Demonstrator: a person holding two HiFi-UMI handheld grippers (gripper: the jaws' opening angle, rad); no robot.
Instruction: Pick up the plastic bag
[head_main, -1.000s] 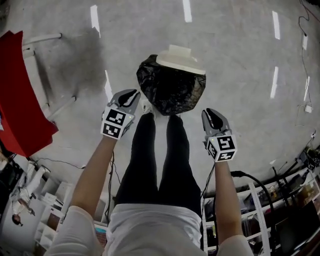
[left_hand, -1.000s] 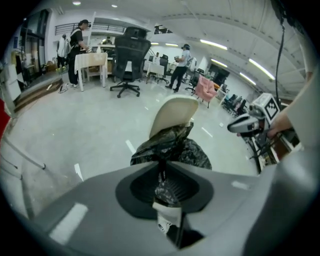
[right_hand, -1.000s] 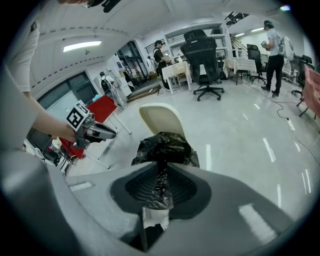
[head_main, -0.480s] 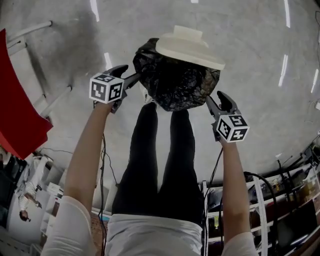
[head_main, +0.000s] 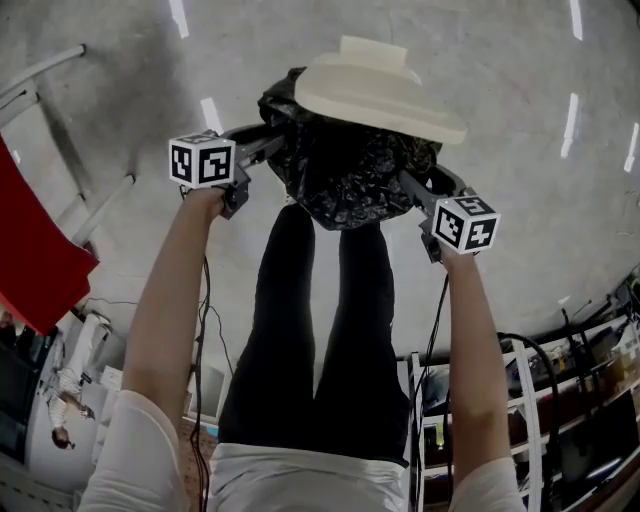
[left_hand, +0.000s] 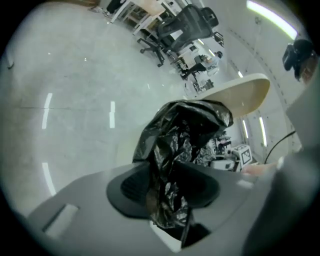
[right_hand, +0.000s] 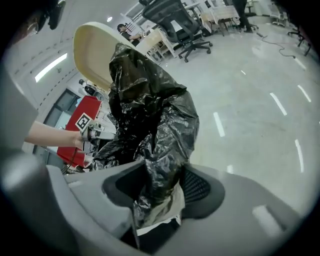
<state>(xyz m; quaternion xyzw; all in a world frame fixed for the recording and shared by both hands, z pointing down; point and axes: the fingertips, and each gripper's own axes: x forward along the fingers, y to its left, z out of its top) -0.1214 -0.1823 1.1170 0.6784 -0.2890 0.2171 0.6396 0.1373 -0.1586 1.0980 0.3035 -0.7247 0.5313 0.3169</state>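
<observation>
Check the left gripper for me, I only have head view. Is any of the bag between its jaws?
Observer: Yes. In the left gripper view a fold of the plastic bag hangs between the jaws of the left gripper, which are closing. I can't tell whether the pads press on it yet.
Operator: Right side?
Observer: In its own view the right gripper has bunched bag film between its jaws, and they are opening.
Operator: Anything beyond the bag?
Observer: The right gripper view shows office chairs farther back.
</observation>
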